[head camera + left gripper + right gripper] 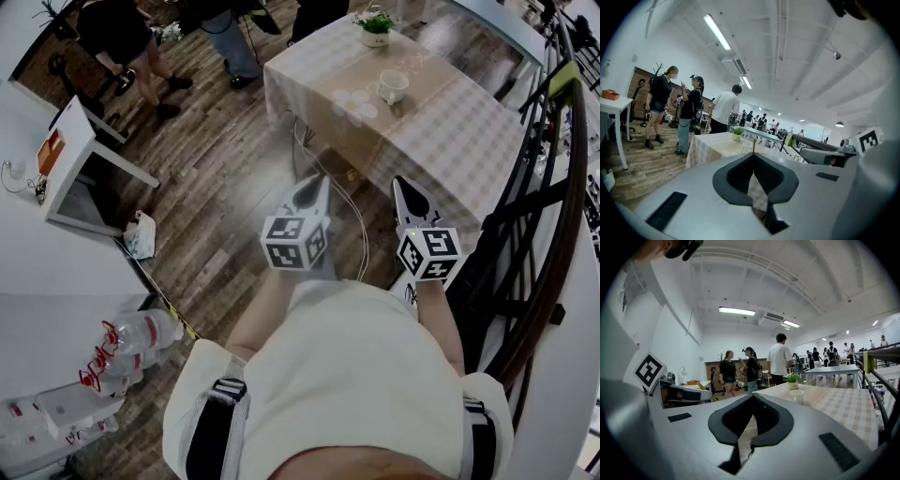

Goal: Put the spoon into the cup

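Note:
A white cup (393, 86) stands on the table with the checked cloth (441, 131), far ahead of both grippers; it also shows in the right gripper view (797, 396). I cannot make out a spoon in any view. My left gripper (319, 179) and right gripper (398, 182) hang side by side over the wooden floor, short of the table's near edge, pointing toward it. The left gripper (753, 153) has its jaws together with nothing between them. The right gripper (753, 395) is likewise shut and empty.
A small potted plant (376, 25) sits at the table's far end. Several people (122, 37) stand beyond the table. A white desk (80, 159) is at the left, water bottles (141, 333) lie at lower left, a dark railing (553, 216) runs along the right, and cables (352, 202) cross the floor.

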Demonstrator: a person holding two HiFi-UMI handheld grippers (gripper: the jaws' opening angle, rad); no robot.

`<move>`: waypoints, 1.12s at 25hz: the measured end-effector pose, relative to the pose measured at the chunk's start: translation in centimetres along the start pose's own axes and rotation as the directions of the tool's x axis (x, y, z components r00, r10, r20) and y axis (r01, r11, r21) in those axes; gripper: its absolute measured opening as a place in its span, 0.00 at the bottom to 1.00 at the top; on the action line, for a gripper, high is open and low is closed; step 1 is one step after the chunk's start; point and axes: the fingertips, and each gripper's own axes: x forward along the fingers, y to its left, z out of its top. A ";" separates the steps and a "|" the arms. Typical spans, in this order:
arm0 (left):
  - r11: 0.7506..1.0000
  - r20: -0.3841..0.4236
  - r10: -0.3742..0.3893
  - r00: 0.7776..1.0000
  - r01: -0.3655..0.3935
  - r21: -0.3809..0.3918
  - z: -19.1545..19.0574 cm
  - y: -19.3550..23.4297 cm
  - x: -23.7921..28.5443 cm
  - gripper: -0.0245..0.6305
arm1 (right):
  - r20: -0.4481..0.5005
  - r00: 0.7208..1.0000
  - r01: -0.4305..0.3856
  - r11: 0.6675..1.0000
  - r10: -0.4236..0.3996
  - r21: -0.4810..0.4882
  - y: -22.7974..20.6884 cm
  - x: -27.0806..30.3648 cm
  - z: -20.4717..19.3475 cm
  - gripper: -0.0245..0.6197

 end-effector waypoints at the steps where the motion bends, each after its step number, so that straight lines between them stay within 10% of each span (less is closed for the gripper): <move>1: 1.000 -0.001 -0.001 1.000 0.001 0.001 0.0 0.0 0.0 0.04 | -0.001 1.000 0.000 1.000 0.000 -0.001 0.0 0.0 0.0 0.04; 28: 1.000 -0.026 -0.016 1.000 0.015 -0.026 0.9 3.2 2.3 0.04 | 0.000 1.000 -0.007 0.999 0.007 0.032 0.5 3.9 0.4 0.04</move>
